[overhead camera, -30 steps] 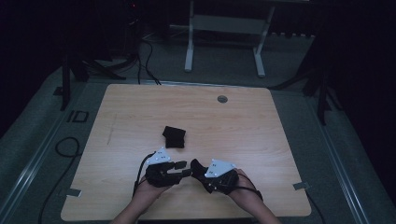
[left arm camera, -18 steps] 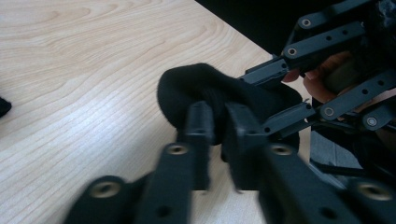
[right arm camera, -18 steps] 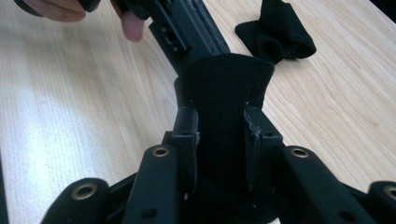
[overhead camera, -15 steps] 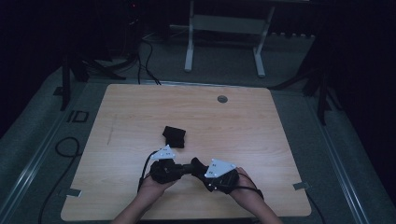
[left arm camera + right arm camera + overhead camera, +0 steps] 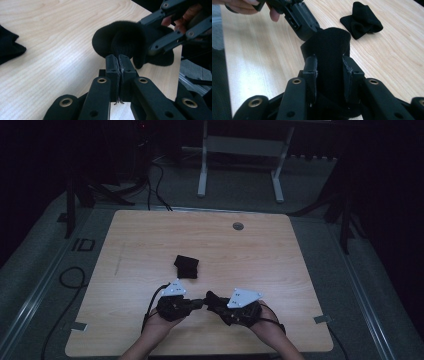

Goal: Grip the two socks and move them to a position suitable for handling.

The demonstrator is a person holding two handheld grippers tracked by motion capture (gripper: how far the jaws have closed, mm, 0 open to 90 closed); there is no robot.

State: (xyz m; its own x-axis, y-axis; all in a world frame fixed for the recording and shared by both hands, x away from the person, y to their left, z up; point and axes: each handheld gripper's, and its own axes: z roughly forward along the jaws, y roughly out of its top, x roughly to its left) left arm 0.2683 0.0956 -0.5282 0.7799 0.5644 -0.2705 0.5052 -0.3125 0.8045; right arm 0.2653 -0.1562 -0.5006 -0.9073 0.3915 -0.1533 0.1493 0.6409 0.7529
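Item: black knit sock (image 5: 125,42), soft, light, limp, stretchy; I judge it non-fragile and grippy rather than slippery. Location: near edge of the wooden table (image 5: 150,245), stretched between both tools. Left gripper (image 5: 118,61): jaws just closed, pinched tight on a thin fold of the sock's edge. Right gripper (image 5: 329,67): jaws partly spread, with the fabric drawn as a tube over both, so I am holding the opening from inside. Best hold, in my view: the cuff hem, where the knit doubles and will not slide out. Second item: a folded black sock (image 5: 186,266), lying apart, farther up the table. Brands, labels, writing: none legible on either sock or tool.
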